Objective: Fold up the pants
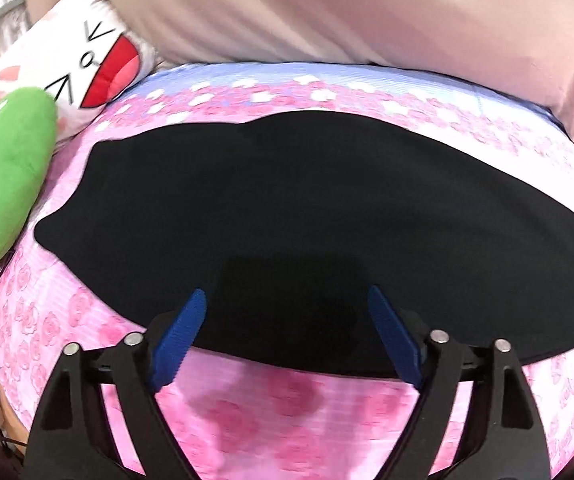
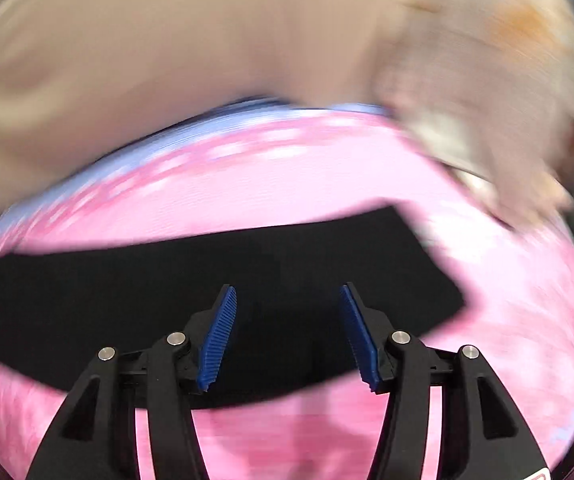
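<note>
**Black pants laid flat on a floral bed, both grippers empty above the near edge**

The black pants point(image 1: 307, 216) lie spread across the pink rose-print bedsheet point(image 1: 267, 412), lengthwise from left to right. The left gripper point(image 1: 287, 300) hovers over the near hem with its blue pads point(image 1: 179, 340) wide apart and nothing between them. The right gripper point(image 2: 287, 300) likewise stands open and empty above the cloth, near the squared end of the garment. For a clean fold, each gripper should probably pinch the near edge through all layers, at matched points, then carry it over evenly so no wrinkle forms. A green plush point(image 1: 7, 176) and a cartoon-face pillow point(image 1: 87, 60) sit at the left margin; a beige blanket point(image 1: 327, 12) lies behind. The right wrist view is motion-blurred, so seams and waistband cannot be made out, and the pants' right end is cut off in the left view.
</note>
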Demonstrator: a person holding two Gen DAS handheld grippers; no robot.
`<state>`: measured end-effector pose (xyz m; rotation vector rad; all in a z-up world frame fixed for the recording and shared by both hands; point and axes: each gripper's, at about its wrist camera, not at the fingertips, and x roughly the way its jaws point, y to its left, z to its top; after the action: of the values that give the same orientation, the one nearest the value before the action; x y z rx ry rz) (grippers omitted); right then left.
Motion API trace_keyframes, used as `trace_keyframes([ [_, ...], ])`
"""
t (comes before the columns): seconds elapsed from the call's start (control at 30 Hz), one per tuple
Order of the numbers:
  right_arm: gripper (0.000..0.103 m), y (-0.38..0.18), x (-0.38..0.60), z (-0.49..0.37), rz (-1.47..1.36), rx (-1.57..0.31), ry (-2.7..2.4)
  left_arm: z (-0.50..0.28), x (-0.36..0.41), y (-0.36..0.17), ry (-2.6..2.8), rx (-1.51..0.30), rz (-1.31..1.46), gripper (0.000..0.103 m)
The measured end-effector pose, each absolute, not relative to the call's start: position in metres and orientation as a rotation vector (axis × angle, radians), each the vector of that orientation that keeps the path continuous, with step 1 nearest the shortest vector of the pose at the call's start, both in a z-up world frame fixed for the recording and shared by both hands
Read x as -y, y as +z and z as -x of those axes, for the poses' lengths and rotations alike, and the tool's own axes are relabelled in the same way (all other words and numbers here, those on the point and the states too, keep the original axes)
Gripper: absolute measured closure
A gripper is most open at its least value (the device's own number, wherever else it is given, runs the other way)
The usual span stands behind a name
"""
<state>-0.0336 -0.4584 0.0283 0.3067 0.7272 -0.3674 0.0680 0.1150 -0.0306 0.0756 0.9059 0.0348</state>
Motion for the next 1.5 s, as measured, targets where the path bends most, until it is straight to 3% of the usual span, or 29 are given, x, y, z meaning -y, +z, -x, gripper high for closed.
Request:
trace_keyframes([
  [0.2,0.046,0.009,0.529,0.028,-0.325,-0.77,-0.411,-0.066,-0.067,-0.043,-0.003,-0.942,-0.133,0.018],
  [0.3,0.091,-0.01,0.538,0.008,-0.329,-0.861,-0.353,-0.064,-0.052,-0.051,0.011,-0.969,-0.169,0.018],
  [0.33,0.095,-0.004,0.536,0.011,-0.294,-0.849,-0.355,-0.063,-0.05,-0.052,0.019,-0.97,-0.176,0.018],
  [0.47,0.093,0.0,0.56,0.029,-0.323,-0.816,-0.389,-0.061,-0.045,-0.052,0.034,-0.968,-0.189,0.013],
  [0.57,0.073,-0.007,0.571,0.04,-0.385,-0.806,-0.369,-0.061,-0.041,-0.057,0.051,-0.968,-0.209,0.013],
  [0.63,0.04,0.002,0.569,0.054,-0.412,-0.769,-0.386,-0.06,-0.04,-0.055,0.057,-0.961,-0.217,0.013],
  [0.8,0.034,-0.007,0.564,0.051,-0.515,-0.786,-0.306,-0.055,-0.036,-0.052,0.026,-0.945,-0.185,0.011],
  [0.97,0.025,-0.02,0.546,0.023,-0.444,-0.859,-0.364,-0.041,-0.028,-0.045,-0.015,-0.906,-0.197,0.011],
  [1.0,0.034,-0.02,0.544,0.02,-0.435,-0.861,-0.369,-0.037,-0.027,-0.044,-0.015,-0.894,-0.209,0.01],
  [1.03,0.071,-0.021,0.542,0.016,-0.425,-0.855,-0.367,-0.035,-0.026,-0.044,-0.015,-0.886,-0.219,0.01],
  [1.07,0.087,-0.02,0.541,0.014,-0.45,-0.849,-0.339,-0.033,-0.027,-0.044,-0.015,-0.886,-0.224,0.01],
  [1.27,0.086,0.023,0.499,0.011,-0.552,-0.732,-0.177,-0.028,-0.052,-0.039,-0.001,-0.874,-0.183,0.01],
  [1.4,0.083,0.06,0.403,-0.021,-0.427,-0.706,0.024,-0.03,-0.075,-0.036,0.002,-0.87,-0.115,0.01],
  [1.5,0.081,0.053,0.313,-0.055,-0.328,-0.749,0.173,-0.029,-0.092,-0.034,0.007,-0.867,-0.077,0.01],
])
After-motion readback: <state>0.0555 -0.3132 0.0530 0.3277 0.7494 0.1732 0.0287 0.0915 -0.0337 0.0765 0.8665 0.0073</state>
